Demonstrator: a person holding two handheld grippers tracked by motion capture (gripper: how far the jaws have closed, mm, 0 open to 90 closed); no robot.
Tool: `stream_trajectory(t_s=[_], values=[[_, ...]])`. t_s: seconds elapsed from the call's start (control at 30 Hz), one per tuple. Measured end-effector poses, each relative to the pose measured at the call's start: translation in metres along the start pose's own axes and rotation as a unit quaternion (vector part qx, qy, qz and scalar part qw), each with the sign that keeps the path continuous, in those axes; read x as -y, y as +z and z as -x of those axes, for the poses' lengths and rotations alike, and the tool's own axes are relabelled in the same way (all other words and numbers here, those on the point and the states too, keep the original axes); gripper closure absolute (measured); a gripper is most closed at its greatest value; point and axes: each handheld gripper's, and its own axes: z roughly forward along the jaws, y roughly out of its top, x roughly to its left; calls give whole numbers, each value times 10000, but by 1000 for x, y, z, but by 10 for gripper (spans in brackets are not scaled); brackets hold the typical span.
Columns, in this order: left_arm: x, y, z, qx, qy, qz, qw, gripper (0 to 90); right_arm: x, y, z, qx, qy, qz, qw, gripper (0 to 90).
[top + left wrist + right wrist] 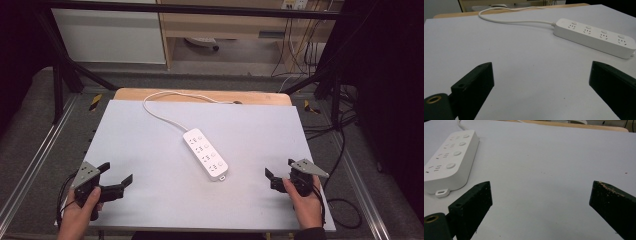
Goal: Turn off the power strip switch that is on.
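A white power strip point(205, 154) with several sockets lies at an angle in the middle of the pale grey table top point(150, 200). Its white cable point(160, 112) loops to the far edge. My left gripper point(117, 172) rests at the near left, open, with nothing between its jaws. In the left gripper view the power strip point(594, 37) is ahead to the right of the left gripper point(541, 67), and the cable point(506, 21) runs off to the far left. My right gripper point(280, 167) is at the near right, also open and holding nothing. In the right gripper view the power strip point(450, 160) is left of the right gripper point(541, 186).
A wooden board point(260, 98) shows beyond the table top's far edge. Black frame posts point(59, 85) stand at the far corners. Dark cables point(345, 150) trail down the right side, and metal rails point(30, 165) flank the table.
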Motion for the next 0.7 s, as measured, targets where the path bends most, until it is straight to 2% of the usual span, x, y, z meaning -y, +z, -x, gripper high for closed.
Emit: stream_trajectory(t_s=[0.3,0.7], values=[[0,0,0,15,27,-6,10000,58,-1,-2,2,-34,127,42,9999,44],[0,1,1,18,41,-10,10000,58,-6,-6,1,-128,168,158,9997,37]])
